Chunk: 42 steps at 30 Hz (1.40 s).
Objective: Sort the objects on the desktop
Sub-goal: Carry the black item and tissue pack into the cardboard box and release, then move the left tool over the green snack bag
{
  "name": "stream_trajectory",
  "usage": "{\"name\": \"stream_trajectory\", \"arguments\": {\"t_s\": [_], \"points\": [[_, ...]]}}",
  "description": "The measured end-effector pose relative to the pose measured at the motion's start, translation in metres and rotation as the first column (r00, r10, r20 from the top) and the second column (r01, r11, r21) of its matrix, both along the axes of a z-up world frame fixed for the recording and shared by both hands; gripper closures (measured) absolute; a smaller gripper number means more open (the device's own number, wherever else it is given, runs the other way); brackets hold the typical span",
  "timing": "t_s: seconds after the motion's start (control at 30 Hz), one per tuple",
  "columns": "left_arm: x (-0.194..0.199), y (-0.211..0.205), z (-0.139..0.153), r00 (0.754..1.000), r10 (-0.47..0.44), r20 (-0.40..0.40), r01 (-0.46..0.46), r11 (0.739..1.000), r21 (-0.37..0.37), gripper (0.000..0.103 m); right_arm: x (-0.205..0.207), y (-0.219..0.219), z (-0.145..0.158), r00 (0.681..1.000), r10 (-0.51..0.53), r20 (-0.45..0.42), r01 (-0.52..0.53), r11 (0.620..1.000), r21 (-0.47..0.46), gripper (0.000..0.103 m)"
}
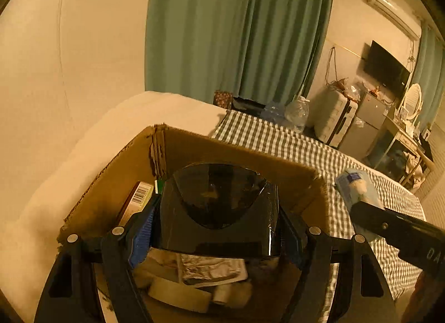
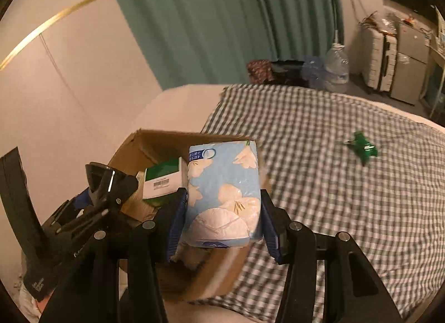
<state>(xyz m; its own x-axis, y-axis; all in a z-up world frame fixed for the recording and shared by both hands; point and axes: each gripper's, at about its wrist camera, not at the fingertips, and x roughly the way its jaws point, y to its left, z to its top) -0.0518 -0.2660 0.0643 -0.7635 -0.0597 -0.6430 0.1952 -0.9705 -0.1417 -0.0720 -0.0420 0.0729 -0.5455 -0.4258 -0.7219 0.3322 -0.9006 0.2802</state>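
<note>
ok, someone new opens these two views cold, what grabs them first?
Probably the blue floral tissue pack clamped in the right gripper, filling the middle of its view just above the cardboard box. Next, the glossy black object pinched in the left gripper, over the same box, which already holds a tape roll and a barcoded carton. Further right, a small green item lies alone on the checked cloth.

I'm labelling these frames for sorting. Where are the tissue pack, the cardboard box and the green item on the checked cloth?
tissue pack (image 2: pixel 224 195): right wrist view, middle of its flowered front.
cardboard box (image 1: pixel 230 150): left wrist view, inside of its far wall.
green item (image 2: pixel 361 148): right wrist view, its middle, blurred.
</note>
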Motion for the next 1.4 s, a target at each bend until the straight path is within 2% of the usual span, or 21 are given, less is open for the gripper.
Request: {"name": "stream_trajectory", "arguments": {"t_s": [0.07, 0.1, 0.13, 0.17, 0.2, 0.27, 0.3, 0.37, 0.43, 0.53, 0.7, 0.8, 0.93, 1.13, 1.3, 1.4], "points": [[-0.002, 0.000, -0.008, 1.000, -0.009, 0.014, 0.009, 1.000, -0.014, 0.023, -0.004, -0.009, -0.007, 1.000, 0.018, 0.022, -0.018, 1.000, -0.023, 0.051], [-0.003, 0.001, -0.011, 1.000, -0.018, 0.017, 0.018, 1.000, -0.018, 0.017, -0.009, -0.011, -0.010, 0.999, 0.036, 0.035, -0.034, 0.998, -0.045, 0.045], [-0.004, 0.002, -0.014, 1.000, -0.020, 0.024, 0.020, 0.999, -0.032, 0.011, -0.013, -0.011, -0.011, 0.998, 0.049, 0.041, -0.046, 0.997, -0.068, 0.031], [-0.003, 0.002, -0.016, 0.999, -0.009, 0.032, 0.011, 0.999, -0.052, 0.000, -0.018, -0.009, -0.011, 0.998, 0.051, 0.041, -0.047, 0.995, -0.083, 0.023], [-0.003, 0.005, -0.019, 0.999, 0.014, 0.044, -0.011, 0.996, -0.088, 0.000, -0.018, -0.005, -0.010, 0.999, 0.035, 0.035, -0.032, 0.995, -0.092, 0.020], [-0.007, 0.013, -0.026, 0.994, 0.052, 0.097, -0.035, 0.986, -0.163, 0.000, -0.015, 0.011, -0.005, 1.000, -0.018, 0.015, 0.020, 0.989, -0.144, 0.020], [-0.008, 0.019, -0.028, 0.992, 0.051, 0.112, -0.031, 0.985, -0.171, 0.000, -0.014, 0.022, -0.002, 0.999, -0.045, 0.015, 0.047, 0.985, -0.168, 0.020], [-0.003, 0.036, -0.024, 0.996, 0.004, 0.093, 0.010, 0.989, -0.146, 0.000, -0.014, 0.043, 0.003, 0.995, -0.096, 0.010, 0.096, 0.980, -0.175, 0.020], [0.000, 0.054, -0.015, 0.997, -0.022, 0.070, 0.031, 0.991, -0.128, 0.000, -0.011, 0.067, 0.009, 0.990, -0.143, -0.018, 0.139, 0.979, -0.149, 0.020], [0.001, 0.087, 0.004, 0.997, -0.070, 0.041, 0.074, 0.992, -0.102, 0.000, 0.000, 0.110, 0.020, 0.971, -0.221, -0.093, 0.217, 0.975, -0.056, 0.020], [0.007, 0.148, 0.035, 0.993, -0.120, -0.015, 0.118, 0.989, -0.094, 0.000, 0.034, 0.180, 0.040, 0.922, -0.326, -0.209, 0.343, 0.938, 0.048, 0.020], [0.011, 0.185, 0.045, 0.991, -0.125, -0.037, 0.122, 0.989, -0.086, 0.000, 0.050, 0.214, 0.048, 0.902, -0.350, -0.255, 0.377, 0.924, 0.068, 0.020], [0.012, 0.230, 0.045, 0.988, -0.155, -0.026, 0.152, 0.986, -0.073, 0.000, 0.063, 0.256, 0.045, 0.884, -0.383, -0.268, 0.411, 0.910, 0.055, 0.019], [-0.009, 0.282, 0.022, 0.981, -0.194, 0.001, 0.193, 0.973, -0.125, 0.000, 0.058, 0.304, 0.018, 0.864, -0.435, -0.253, 0.462, 0.885, 0.060, 0.019], [-0.037, 0.307, -0.025, 0.974, -0.209, 0.087, 0.218, 0.970, -0.110, 0.000, 0.038, 0.327, -0.019, 0.858, -0.462, -0.224, 0.488, 0.870, 0.073, 0.019], [-0.056, 0.317, -0.051, 0.970, -0.214, 0.116, 0.228, 0.966, -0.123, 0.000, 0.012, 0.334, -0.044, 0.867, -0.464, -0.182, 0.485, 0.869, 0.095, 0.019]]}}
